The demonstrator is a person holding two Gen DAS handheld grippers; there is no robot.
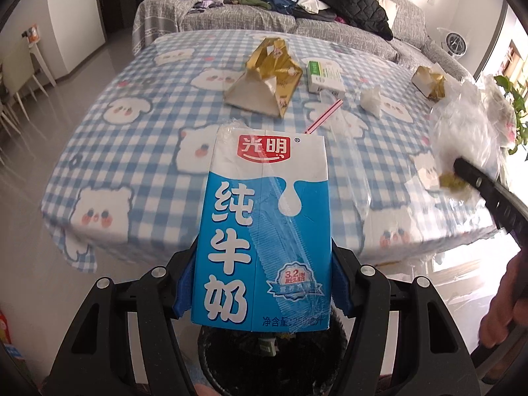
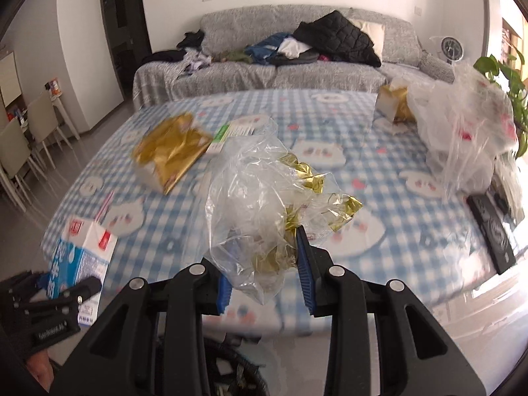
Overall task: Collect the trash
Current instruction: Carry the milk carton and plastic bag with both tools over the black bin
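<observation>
Closest to me, I'm gripping the blue-and-white milk carton (image 1: pixel 260 231) with my left fingers (image 1: pixel 260 283), spread about medium-wide and pressing on both of its sides down low. It's standing upright, with its loose straw wrapper flapping off the front. Right under it I'm seeing the dark bin (image 1: pixel 270 353), so I'm guessing I'm just about over the drop spot.

My right fingers (image 2: pixel 264 280) are nearly closed and pinching a wad of clear plastic wrap (image 2: pixel 250 191) with scraps of gold foil (image 2: pixel 307 178) tangled into it. Most of the wad is puffing up above the pads, and only a bit is actually trapped.

What's worrying me: that wrap is slippery and springy, so a quick swing could shake a gold scrap loose onto the floor. And both hands are heading for one bin mouth, so I could easily be knocking the carton with the other gripper.

Further out, on the checked counter (image 1: pixel 138 151), plenty is waiting: a pink straw (image 1: pixel 325 115), a torn gold carton (image 1: pixel 267 76), a green-and-white box (image 1: pixel 325 77), a crumpled tissue (image 1: pixel 371 100), another gold box (image 1: pixel 429 82) and a big plastic bag (image 2: pixel 462 138). Beyond that, a grey sofa (image 1: pixel 247 19) is piled with clothes.
</observation>
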